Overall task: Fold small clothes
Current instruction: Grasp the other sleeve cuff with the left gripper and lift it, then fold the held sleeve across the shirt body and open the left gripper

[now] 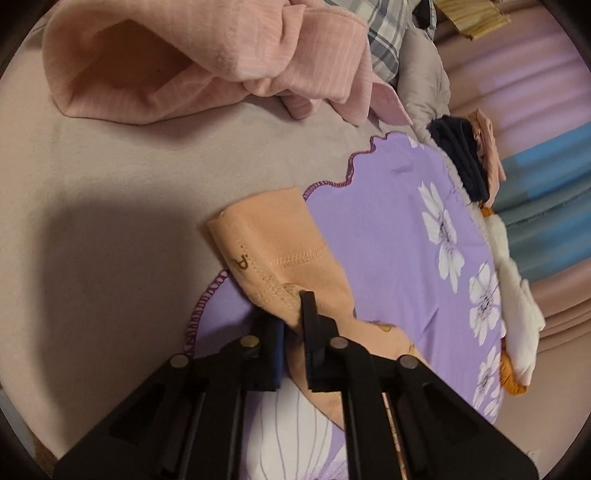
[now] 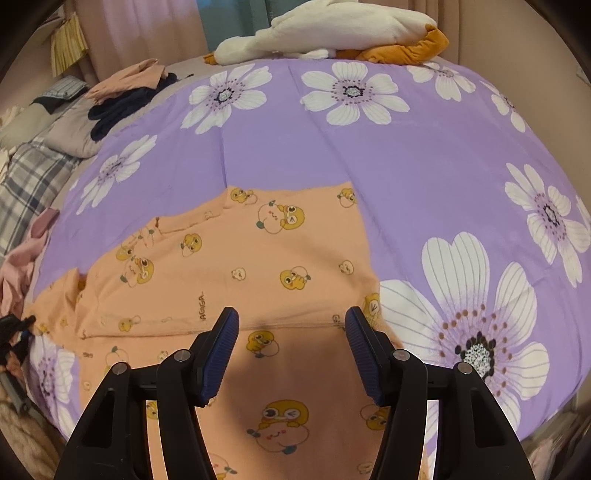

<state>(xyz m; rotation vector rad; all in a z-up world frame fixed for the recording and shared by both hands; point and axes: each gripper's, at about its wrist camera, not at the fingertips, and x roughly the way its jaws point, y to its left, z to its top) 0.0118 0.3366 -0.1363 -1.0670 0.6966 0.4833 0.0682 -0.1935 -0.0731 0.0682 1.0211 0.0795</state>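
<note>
A small peach garment (image 2: pixel 229 266) printed with yellow cartoon figures lies spread on the purple flowered cloth (image 2: pixel 332 155). In the left wrist view my left gripper (image 1: pixel 293 325) is shut on a folded-over sleeve end of that peach garment (image 1: pixel 273 251), the plain inner side facing up. The left gripper (image 2: pixel 14 328) also shows at the left edge of the right wrist view, at the garment's sleeve. My right gripper (image 2: pixel 291 332) hovers over the garment's lower middle, jaws apart with nothing pinched between the blue pads (image 2: pixel 218 354).
A pink garment (image 1: pixel 184 66) lies bunched on the beige sheet (image 1: pixel 110 184). Plaid fabric (image 2: pixel 26 181), dark and peach folded clothes (image 2: pixel 125 96) and a white-and-orange plush toy (image 2: pixel 332 33) line the far side. Curtains (image 1: pixel 535 92) hang beyond the bed.
</note>
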